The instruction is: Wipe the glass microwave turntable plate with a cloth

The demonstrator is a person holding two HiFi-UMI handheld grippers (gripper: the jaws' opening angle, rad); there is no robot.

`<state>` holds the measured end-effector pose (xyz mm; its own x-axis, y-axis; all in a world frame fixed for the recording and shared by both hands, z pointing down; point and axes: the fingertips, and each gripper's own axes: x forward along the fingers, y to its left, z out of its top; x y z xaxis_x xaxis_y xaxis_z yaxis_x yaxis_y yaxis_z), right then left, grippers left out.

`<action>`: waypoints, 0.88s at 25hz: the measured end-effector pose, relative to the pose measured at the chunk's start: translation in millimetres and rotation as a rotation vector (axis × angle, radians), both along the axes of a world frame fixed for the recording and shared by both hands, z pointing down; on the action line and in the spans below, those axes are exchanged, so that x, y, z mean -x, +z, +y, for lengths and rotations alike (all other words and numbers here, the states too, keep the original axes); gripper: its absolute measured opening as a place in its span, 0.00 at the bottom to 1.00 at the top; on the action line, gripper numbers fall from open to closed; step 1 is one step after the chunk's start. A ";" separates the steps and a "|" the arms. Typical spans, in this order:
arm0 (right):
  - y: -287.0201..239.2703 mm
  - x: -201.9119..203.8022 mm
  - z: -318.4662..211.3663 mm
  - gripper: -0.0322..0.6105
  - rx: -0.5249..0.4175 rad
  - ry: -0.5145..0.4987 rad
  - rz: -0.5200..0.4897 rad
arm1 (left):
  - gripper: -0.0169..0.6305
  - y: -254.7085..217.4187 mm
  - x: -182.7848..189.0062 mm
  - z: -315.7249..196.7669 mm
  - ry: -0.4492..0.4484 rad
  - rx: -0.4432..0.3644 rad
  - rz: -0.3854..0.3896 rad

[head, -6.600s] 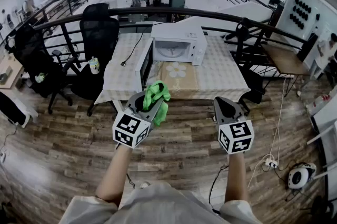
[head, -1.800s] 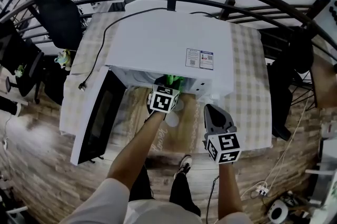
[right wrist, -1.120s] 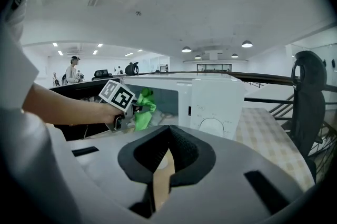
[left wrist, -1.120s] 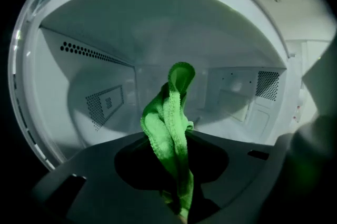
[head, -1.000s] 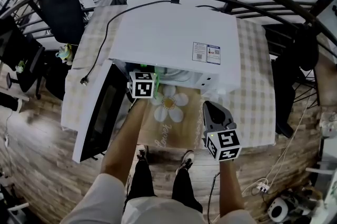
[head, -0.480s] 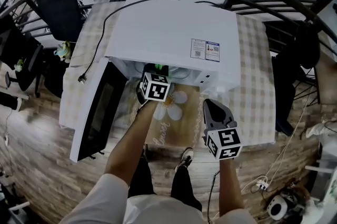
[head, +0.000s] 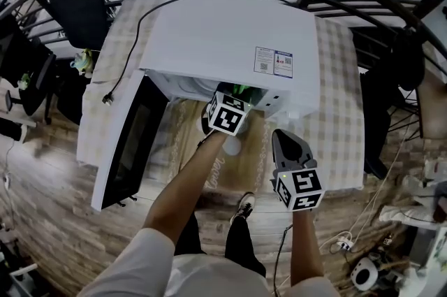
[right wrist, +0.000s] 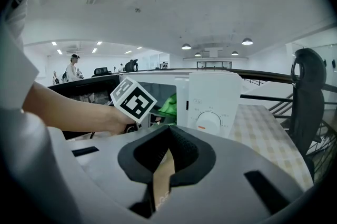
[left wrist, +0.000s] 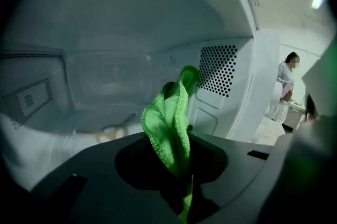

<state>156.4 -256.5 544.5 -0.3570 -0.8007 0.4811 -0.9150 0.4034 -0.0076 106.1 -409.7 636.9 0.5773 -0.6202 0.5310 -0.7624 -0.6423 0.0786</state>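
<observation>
Wiping judged under way. Green cloth [left wrist: 168,117] clamped in left claw [left wrist: 181,162], held inside open microwave [head: 230,37] cavity; glass plate below not clearly made out. Right claw [right wrist: 169,130] closed, empty, outside. Next: cloth to be pressed down, swept across plate.

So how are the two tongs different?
The left tongs pinch a green cloth; the right tongs hold nothing. The left tongs reach inside the microwave; the right tongs hang outside, in front of it. Both are shut.
</observation>
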 end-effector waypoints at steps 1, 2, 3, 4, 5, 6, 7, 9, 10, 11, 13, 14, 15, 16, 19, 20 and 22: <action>-0.9 1.1 -0.2 0.07 -0.001 -0.001 0.000 | 0.20 -4.2 10.1 -3.3 -0.019 -0.023 0.005; -1.7 2.1 -0.6 0.07 -0.002 -0.002 0.000 | 0.20 -8.7 23.1 -8.3 -0.046 -0.053 -0.004; -2.5 3.3 -1.2 0.07 -0.003 -0.002 -0.002 | 0.20 -13.1 38.7 -14.7 -0.080 -0.089 -0.030; -3.1 4.7 -2.1 0.07 -0.005 -0.001 -0.005 | 0.21 -16.8 56.6 -22.0 -0.120 -0.130 -0.073; -3.6 6.3 -3.4 0.07 -0.006 -0.001 -0.008 | 0.21 -19.4 75.9 -29.8 -0.165 -0.171 -0.126; -3.7 8.1 -4.9 0.07 -0.007 -0.002 -0.011 | 0.21 -20.6 95.1 -37.3 -0.211 -0.208 -0.182; -3.5 9.8 -6.5 0.07 -0.008 -0.003 -0.013 | 0.21 -20.2 112.7 -43.9 -0.252 -0.232 -0.232; -2.8 12.5 -10.2 0.07 -0.010 -0.004 -0.017 | 0.21 -15.8 139.1 -54.6 -0.305 -0.246 -0.307; -2.6 13.2 -12.3 0.07 -0.012 -0.002 -0.019 | 0.21 -11.7 147.4 -59.2 -0.316 -0.239 -0.338; -2.4 13.6 -14.1 0.07 -0.014 0.001 -0.023 | 0.21 -6.2 151.6 -62.9 -0.315 -0.223 -0.368; -1.2 13.5 -15.9 0.07 -0.016 0.013 -0.033 | 0.20 7.2 149.8 -66.6 -0.289 -0.184 -0.420; 0.1 13.5 -16.0 0.07 -0.015 0.019 -0.039 | 0.20 12.7 148.1 -67.2 -0.284 -0.167 -0.428; 1.8 13.6 -15.9 0.07 -0.012 0.025 -0.045 | 0.20 16.2 147.8 -67.7 -0.291 -0.152 -0.413; 3.6 13.6 -15.7 0.07 -0.010 0.029 -0.052 | 0.20 18.0 148.1 -68.2 -0.306 -0.138 -0.380; 8.9 11.8 -14.4 0.07 -0.005 0.038 -0.064 | 0.20 17.6 142.2 -64.9 -0.312 -0.128 -0.281; 10.6 11.3 -14.2 0.07 -0.004 0.038 -0.065 | 0.20 17.9 137.8 -61.9 -0.301 -0.126 -0.257; 13.7 11.6 -13.8 0.07 -0.003 0.037 -0.066 | 0.19 18.3 126.1 -54.1 -0.274 -0.111 -0.214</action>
